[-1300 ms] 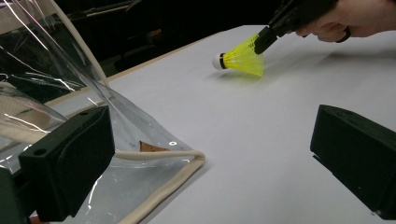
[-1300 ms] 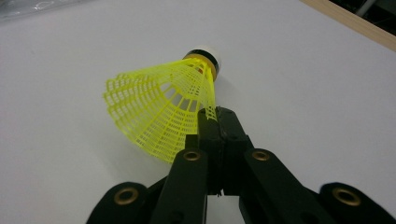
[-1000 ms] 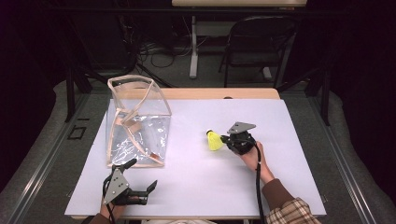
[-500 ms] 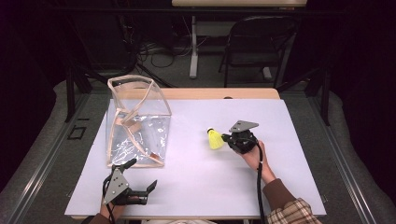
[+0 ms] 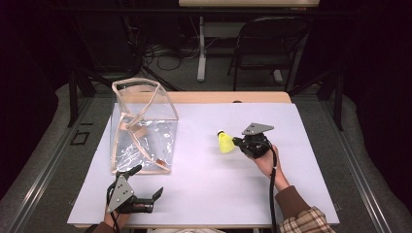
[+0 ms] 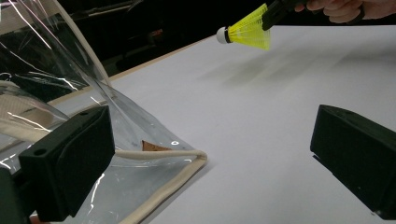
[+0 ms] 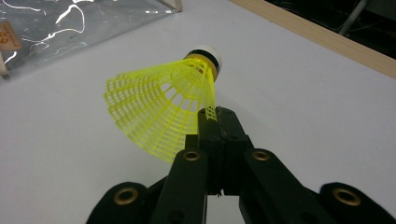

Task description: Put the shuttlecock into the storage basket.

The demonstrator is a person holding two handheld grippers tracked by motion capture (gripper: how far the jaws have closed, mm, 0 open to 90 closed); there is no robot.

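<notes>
My right claw [image 5: 237, 141] is clenched on the rim of the yellow shuttlecock [image 5: 224, 142], pinching the edge of its mesh skirt between the two jaws; in the right gripper view the shuttlecock [image 7: 163, 105] points its white cork tip away from me, toward the far edge of the counter [image 5: 291, 160]. From the left gripper view I see the shuttlecock [image 6: 245, 31] held up off the white surface, cork end aimed toward the clear bag. My right hand [image 5: 265, 158] grips the tool from behind, over the right-centre of the counter. The clear plastic bag [image 5: 141, 128] with its cream-coloured trim stands on the left half of the counter, well apart from the shuttlecock, its open top toward the camera above. My left claw [image 5: 145, 183] sits low near the front edge of the counter, just in front of the bag, released, its jaws spread wide with nothing between them; in its own view one jaw overlaps the bag's [image 6: 70, 116] lower trimmed corner.
</notes>
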